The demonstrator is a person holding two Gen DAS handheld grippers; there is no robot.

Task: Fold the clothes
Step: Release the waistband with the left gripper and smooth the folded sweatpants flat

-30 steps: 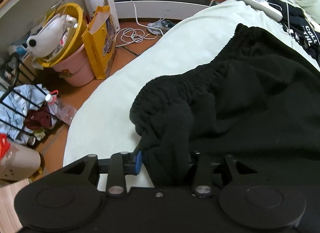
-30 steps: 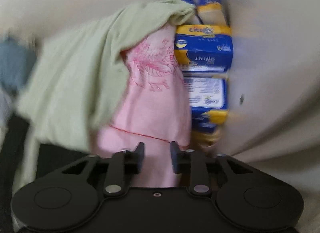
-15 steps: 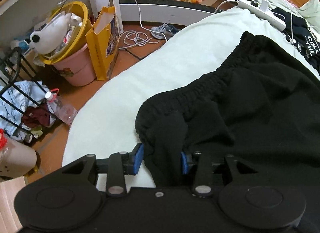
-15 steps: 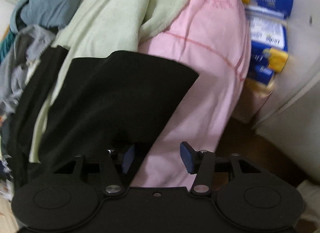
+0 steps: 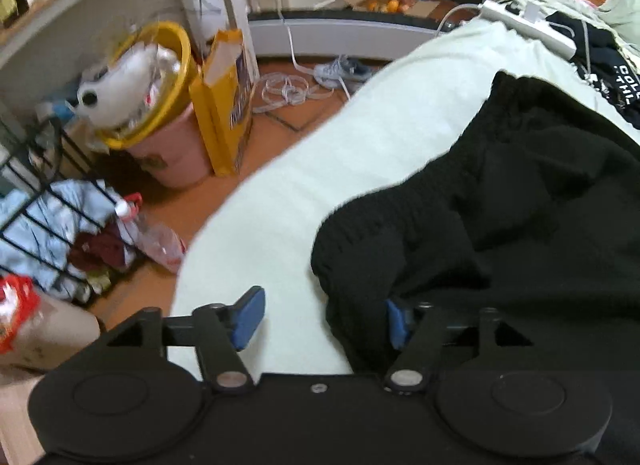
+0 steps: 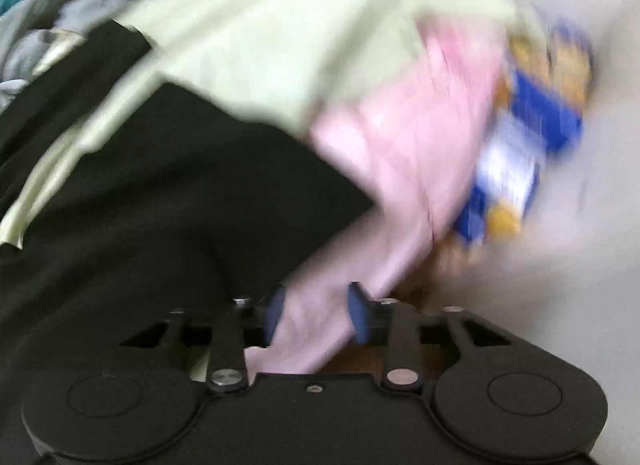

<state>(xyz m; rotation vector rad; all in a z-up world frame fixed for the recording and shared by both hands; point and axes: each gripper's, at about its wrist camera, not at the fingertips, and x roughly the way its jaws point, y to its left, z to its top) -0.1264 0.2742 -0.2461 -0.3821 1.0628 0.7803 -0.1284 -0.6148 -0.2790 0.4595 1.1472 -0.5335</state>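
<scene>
A black garment [image 5: 520,205] with an elastic waistband lies bunched on the pale green bed sheet [image 5: 360,137]. My left gripper [image 5: 322,319] hangs over the waistband's near end with its jaws opening. The left pad stands free over the sheet, and the cloth rests against the right pad. In the blurred right wrist view, the right gripper [image 6: 316,315] also has its jaws opening, with a pink cloth [image 6: 420,153] showing in the gap. The blur hides any contact. A flat black cloth [image 6: 160,205] fills that view's left, under a pale green cloth [image 6: 300,33].
Left of the bed on the tiled floor are a yellow basin on a pink bucket [image 5: 160,77], a yellow paper bag [image 5: 224,105], a wire rack [image 5: 48,205] of clothes and coiled cable [image 5: 288,87]. A power strip [image 5: 528,21] lies on the bed. Blue tissue packs [image 6: 532,125] stand beside the pink cloth.
The left jaws have spread and released the black waistband, which now lies on the sheet. The right view has swung and blurred; pink cloth now sits between its pads.
</scene>
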